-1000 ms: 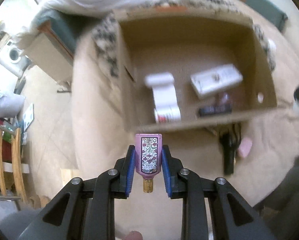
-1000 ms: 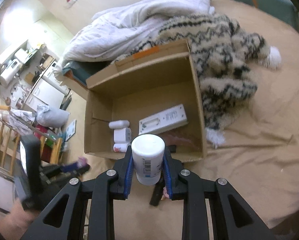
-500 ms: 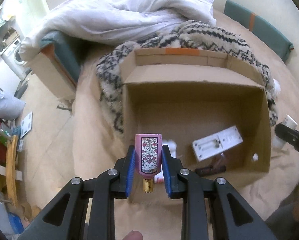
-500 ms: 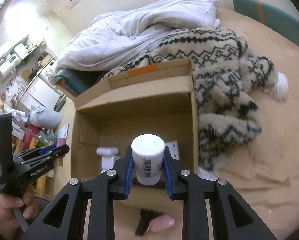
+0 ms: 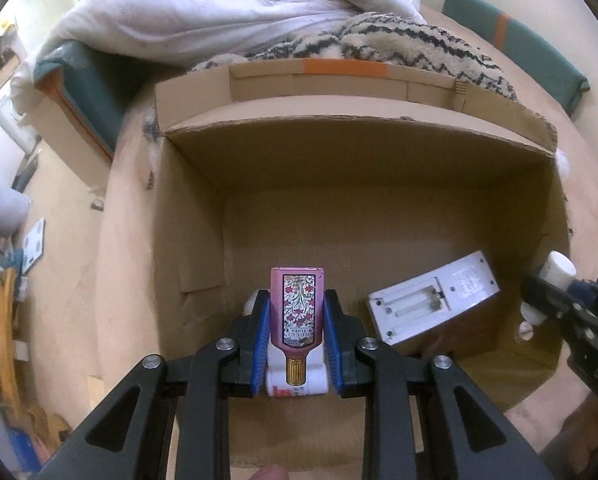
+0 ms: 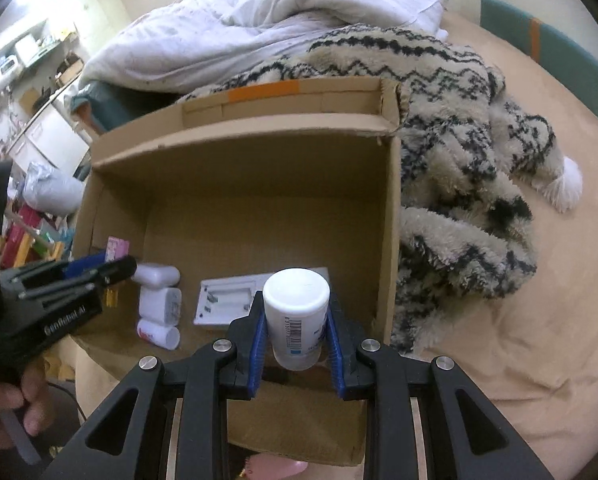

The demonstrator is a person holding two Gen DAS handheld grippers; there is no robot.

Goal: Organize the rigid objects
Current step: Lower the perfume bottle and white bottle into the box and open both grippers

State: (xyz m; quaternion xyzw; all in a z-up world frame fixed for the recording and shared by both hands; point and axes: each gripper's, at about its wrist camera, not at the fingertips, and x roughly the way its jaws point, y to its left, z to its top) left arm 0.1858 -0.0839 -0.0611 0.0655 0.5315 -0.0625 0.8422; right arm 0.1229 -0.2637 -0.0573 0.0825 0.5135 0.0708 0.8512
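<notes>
Both grippers have come forward over the cardboard box [image 5: 379, 208] since half a second ago, so its open interior now fills each view. The left gripper [image 5: 297, 334] has its blue fingers [image 5: 261, 340] clamped on a pink perfume bottle [image 5: 297, 312] with a floral label, gold cap pointing back toward the handle, held above the box's near left part. Directly under it lies a white container with a red band [image 6: 159, 332], beside a white capped tube [image 6: 157, 276] on the box floor. The right gripper [image 6: 297, 334] grips a white cylindrical bottle [image 6: 297, 312] with a barcode, its flat end facing forward, above the box's near right part. Beneath and beyond it a white flat device [image 5: 433, 298] lies with its empty battery bay facing up. The box sits on a bed with a tan sheet [image 6: 539, 320]; a black-patterned fleece blanket [image 6: 459, 168] presses against the box's right and far walls, with a white duvet [image 6: 279, 24] heaped behind it.
</notes>
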